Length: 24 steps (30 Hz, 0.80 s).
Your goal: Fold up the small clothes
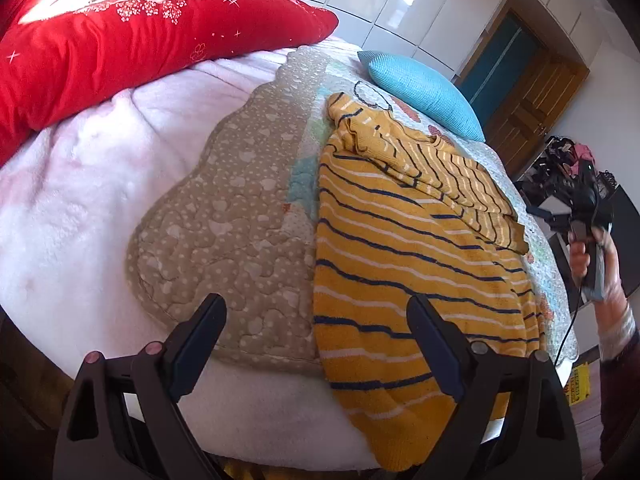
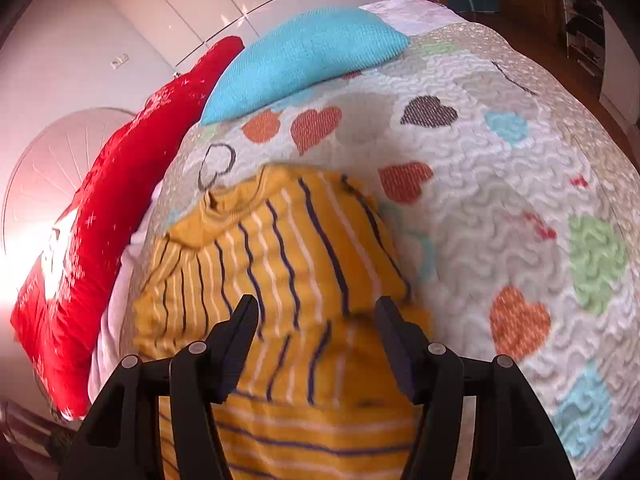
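Note:
A small yellow sweater (image 1: 404, 248) with dark blue and white stripes lies on a quilted bedspread (image 1: 240, 216). One sleeve is folded across its body. My left gripper (image 1: 316, 312) is open and empty, held above the sweater's near hem and the quilt's beige edge. My right gripper (image 2: 316, 312) is open and empty, just above the sweater (image 2: 280, 264) near the folded sleeve. The right gripper also shows in the left wrist view (image 1: 580, 220), held in a hand off the bed's right side.
A red pillow (image 1: 120, 48) lies at the back left on a pink fleece blanket (image 1: 80, 208). A blue knit cushion (image 1: 424, 92) lies behind the sweater. The quilt has coloured hearts (image 2: 516, 320). A wooden door (image 1: 532, 92) and cluttered shelf (image 1: 568, 160) stand beyond the bed.

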Each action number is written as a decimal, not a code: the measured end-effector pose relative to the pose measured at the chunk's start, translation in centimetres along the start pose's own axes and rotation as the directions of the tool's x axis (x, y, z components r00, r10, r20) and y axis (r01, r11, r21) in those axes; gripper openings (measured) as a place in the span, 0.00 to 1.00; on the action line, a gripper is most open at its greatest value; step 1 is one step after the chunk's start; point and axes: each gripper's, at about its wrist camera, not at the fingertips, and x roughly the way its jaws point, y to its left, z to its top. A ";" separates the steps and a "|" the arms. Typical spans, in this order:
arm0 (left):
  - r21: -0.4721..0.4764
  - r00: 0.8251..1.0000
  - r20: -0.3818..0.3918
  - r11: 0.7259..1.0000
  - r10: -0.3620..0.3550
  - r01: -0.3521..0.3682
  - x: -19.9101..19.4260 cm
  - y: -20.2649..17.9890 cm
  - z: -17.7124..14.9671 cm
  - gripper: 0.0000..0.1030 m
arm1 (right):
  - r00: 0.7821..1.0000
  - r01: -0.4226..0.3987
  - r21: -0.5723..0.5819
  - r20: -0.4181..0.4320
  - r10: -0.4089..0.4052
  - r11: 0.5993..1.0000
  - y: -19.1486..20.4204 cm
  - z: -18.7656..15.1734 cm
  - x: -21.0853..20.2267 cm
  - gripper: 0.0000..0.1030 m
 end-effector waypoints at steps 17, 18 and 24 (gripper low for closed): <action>-0.051 0.970 -0.085 0.974 -0.226 0.222 2.7 -3.2 -3.3 0.88 | 0.965 -0.261 0.049 -0.016 0.262 0.964 -2.1 -21.5 -1.8 0.65; -0.054 0.966 -0.086 0.969 -0.245 0.241 2.6 -3.4 -3.7 0.88 | 0.958 -0.285 0.048 -0.015 0.286 0.957 -1.7 -22.1 -1.9 0.65; -0.075 0.950 -0.104 0.955 -0.293 0.287 2.3 -3.7 -5.1 0.88 | 0.926 -0.376 0.055 -0.006 0.377 0.925 -0.3 -25.7 -2.2 0.65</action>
